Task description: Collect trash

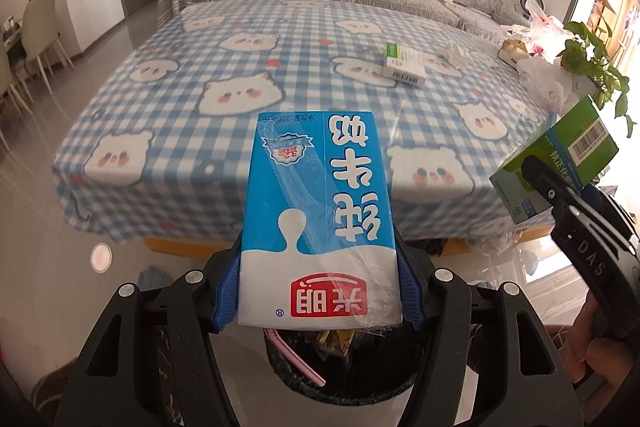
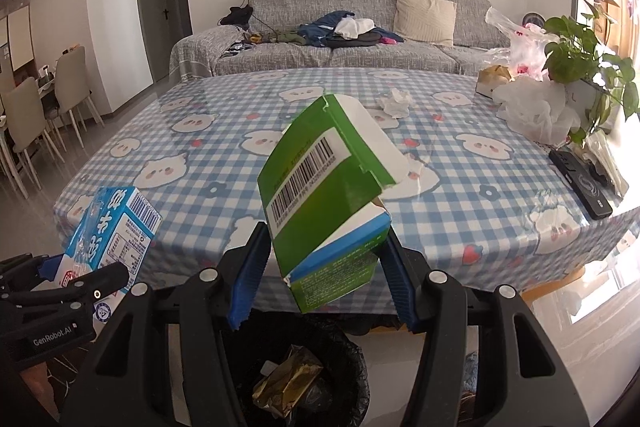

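My left gripper (image 1: 318, 291) is shut on a blue and white milk carton (image 1: 316, 211), held above a black-lined trash bin (image 1: 340, 367). The carton also shows in the right wrist view (image 2: 108, 231). My right gripper (image 2: 320, 275) is shut on an opened green and white box (image 2: 324, 199), held above the same bin (image 2: 296, 379). That box and the right gripper (image 1: 568, 203) show at the right in the left wrist view. A green and white box (image 1: 402, 65) and a crumpled tissue (image 2: 396, 103) lie on the checked tablecloth (image 2: 200, 155).
Plastic bags (image 2: 532, 107), a potted plant (image 2: 580, 59) and a black remote (image 2: 580, 183) sit at the table's right side. A grey sofa (image 2: 320, 39) with clothes is behind the table. Dining chairs (image 2: 52, 99) stand at left. The bin holds wrappers.
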A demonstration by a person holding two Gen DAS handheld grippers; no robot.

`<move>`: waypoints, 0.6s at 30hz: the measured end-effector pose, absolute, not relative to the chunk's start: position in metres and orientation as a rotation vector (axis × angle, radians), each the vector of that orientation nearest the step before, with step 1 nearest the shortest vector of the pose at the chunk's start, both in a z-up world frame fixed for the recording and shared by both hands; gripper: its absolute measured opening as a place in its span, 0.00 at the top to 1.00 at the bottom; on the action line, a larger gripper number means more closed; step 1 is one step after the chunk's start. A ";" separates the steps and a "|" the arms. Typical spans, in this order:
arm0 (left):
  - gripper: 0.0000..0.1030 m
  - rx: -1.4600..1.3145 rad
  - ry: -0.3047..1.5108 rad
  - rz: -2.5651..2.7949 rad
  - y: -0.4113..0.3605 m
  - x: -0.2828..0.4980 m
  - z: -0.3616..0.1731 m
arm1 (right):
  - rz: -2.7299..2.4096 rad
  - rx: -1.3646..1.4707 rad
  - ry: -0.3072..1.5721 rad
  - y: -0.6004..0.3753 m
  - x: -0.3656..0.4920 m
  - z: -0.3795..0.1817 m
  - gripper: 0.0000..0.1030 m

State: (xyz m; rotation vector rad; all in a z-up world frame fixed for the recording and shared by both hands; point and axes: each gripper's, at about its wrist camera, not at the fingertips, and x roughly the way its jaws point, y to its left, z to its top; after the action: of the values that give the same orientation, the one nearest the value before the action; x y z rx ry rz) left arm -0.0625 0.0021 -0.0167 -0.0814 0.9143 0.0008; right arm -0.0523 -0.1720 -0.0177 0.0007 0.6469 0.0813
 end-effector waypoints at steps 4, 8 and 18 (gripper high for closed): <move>0.40 -0.099 0.932 0.007 0.011 -0.080 -0.029 | 0.081 0.000 0.650 -0.170 -0.064 -0.022 0.49; 0.40 -0.111 0.935 0.020 0.020 -0.094 -0.038 | 0.084 0.005 0.657 -0.168 -0.075 -0.027 0.49; 0.40 -0.182 0.975 0.020 0.041 -0.115 -0.073 | 0.109 -0.008 0.705 -0.151 -0.095 -0.059 0.49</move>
State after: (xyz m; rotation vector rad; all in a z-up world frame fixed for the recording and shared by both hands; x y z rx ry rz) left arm -0.1154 0.0412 -0.0727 -0.1821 0.9747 0.0197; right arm -0.0946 -0.1510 -0.0593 -0.0078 0.7054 0.1095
